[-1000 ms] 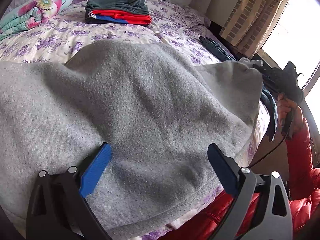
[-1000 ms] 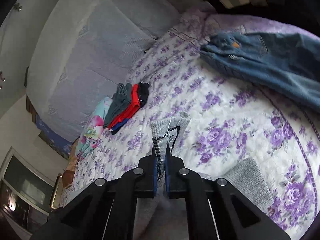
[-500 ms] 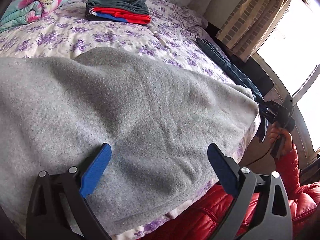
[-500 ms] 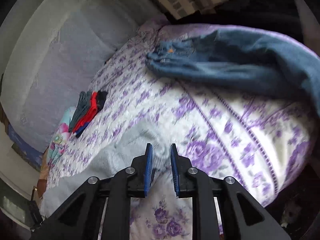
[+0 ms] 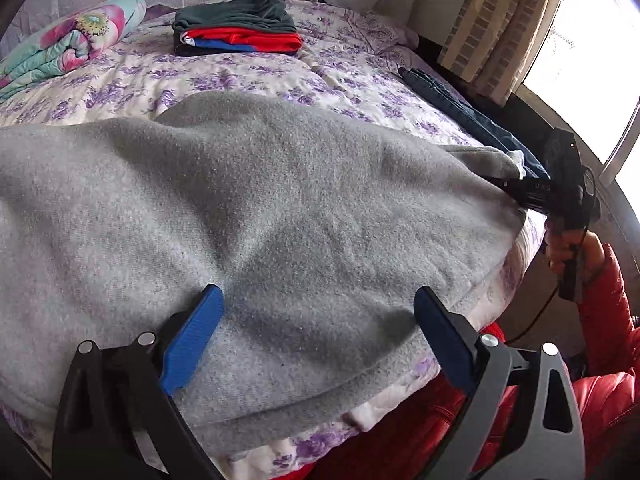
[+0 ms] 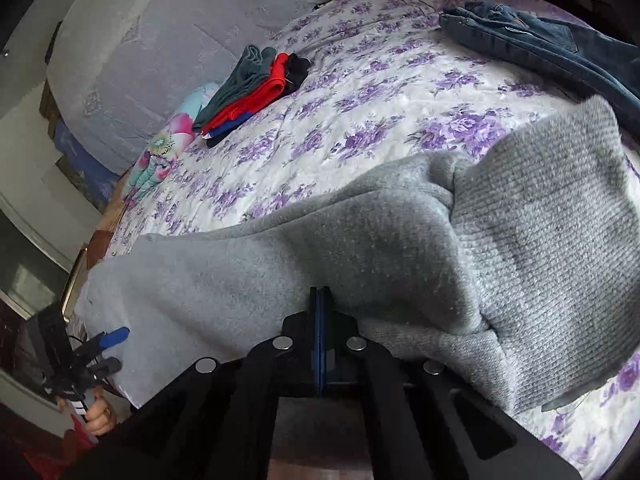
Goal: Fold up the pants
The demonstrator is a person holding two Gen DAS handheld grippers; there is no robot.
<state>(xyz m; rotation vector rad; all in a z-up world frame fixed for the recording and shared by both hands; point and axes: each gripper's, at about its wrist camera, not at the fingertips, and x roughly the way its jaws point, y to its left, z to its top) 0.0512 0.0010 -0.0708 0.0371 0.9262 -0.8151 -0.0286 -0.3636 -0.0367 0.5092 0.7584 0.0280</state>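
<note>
The left gripper (image 5: 316,332) tilts down over the near edge of the gray pants (image 5: 248,208) spread on the bed (image 5: 248,76), jaws spread. The right gripper (image 6: 320,300) has its jaws pressed together at the pants' edge; whether they pinch fabric is unclear.

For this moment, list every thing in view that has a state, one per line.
Grey pants: spread out, not yet folded.
Jeans: loose, unfolded, at the bed's edge.
Stack of clothes: folded, piled.
Flowered quilt: rolled up.
Left gripper: open over the grey pants.
Right gripper: shut at the pants' edge; a grip cannot be told.
</note>
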